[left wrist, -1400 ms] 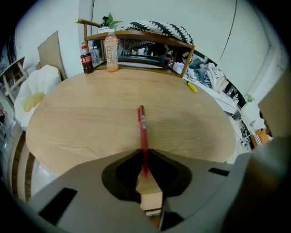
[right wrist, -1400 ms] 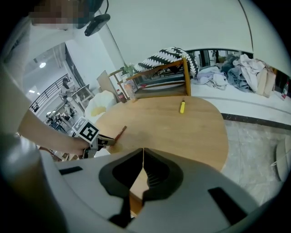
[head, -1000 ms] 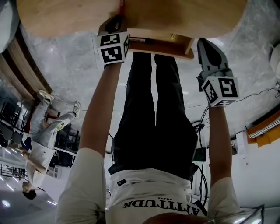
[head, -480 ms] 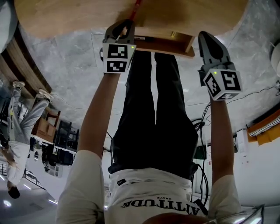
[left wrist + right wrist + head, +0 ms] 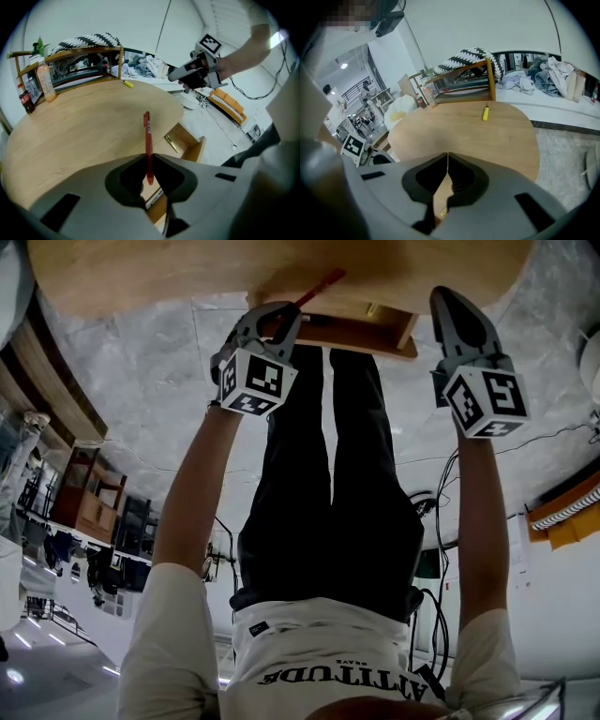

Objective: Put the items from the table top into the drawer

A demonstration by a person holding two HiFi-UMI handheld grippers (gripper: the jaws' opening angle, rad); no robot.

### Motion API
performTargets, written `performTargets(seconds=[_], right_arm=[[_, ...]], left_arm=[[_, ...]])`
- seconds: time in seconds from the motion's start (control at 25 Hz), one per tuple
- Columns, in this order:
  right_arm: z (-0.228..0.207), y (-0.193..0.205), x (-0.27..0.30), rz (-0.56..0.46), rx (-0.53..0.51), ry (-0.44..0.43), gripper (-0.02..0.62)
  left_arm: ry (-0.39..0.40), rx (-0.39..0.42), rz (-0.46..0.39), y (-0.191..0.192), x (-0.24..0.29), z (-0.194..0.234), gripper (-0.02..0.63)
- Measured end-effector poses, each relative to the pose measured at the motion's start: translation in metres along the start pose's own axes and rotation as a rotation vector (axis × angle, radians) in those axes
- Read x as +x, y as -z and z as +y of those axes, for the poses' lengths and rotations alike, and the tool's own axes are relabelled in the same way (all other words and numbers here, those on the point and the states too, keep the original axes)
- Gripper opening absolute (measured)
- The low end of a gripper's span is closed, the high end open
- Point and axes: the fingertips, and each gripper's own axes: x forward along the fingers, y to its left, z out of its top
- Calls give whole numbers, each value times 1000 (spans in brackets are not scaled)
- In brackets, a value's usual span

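Red pen (image 5: 147, 136) clamped in left gripper (image 5: 148, 156) beside the open drawer (image 5: 199, 148); right gripper (image 5: 447, 154), jaws together, beside it.

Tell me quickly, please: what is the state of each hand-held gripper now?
Left hand-held gripper: closed on the red pen.
Right hand-held gripper: closed, holding nothing.

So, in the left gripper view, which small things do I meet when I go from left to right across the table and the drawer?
First a dark bottle → orange drink bottle → small yellow item → red pen → gold pen in the drawer.
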Motion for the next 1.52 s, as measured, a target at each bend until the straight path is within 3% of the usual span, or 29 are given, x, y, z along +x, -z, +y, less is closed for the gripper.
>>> performTargets(seconds=[0.48,0.72,1.08,1.24,1.36,1.52], right_arm=[[3,7,7,2,3,-8,20],[2,13,4,4,13,1,21],[2,25,7,9,37,9,20],[4,25,6,9,42,8,21],[6,24,8,5,42,6,21],[6,23,10,6,41,5,21]], left_arm=[[132,308,91,31,7,-35,63],[176,405,191,56,24,-36,63],[169,361,273,73,44,-21,64],[160,341,276,74,44,-20,67],[148,324,262,73,41,-19,104],[121,241,215,63,34,-17,103]])
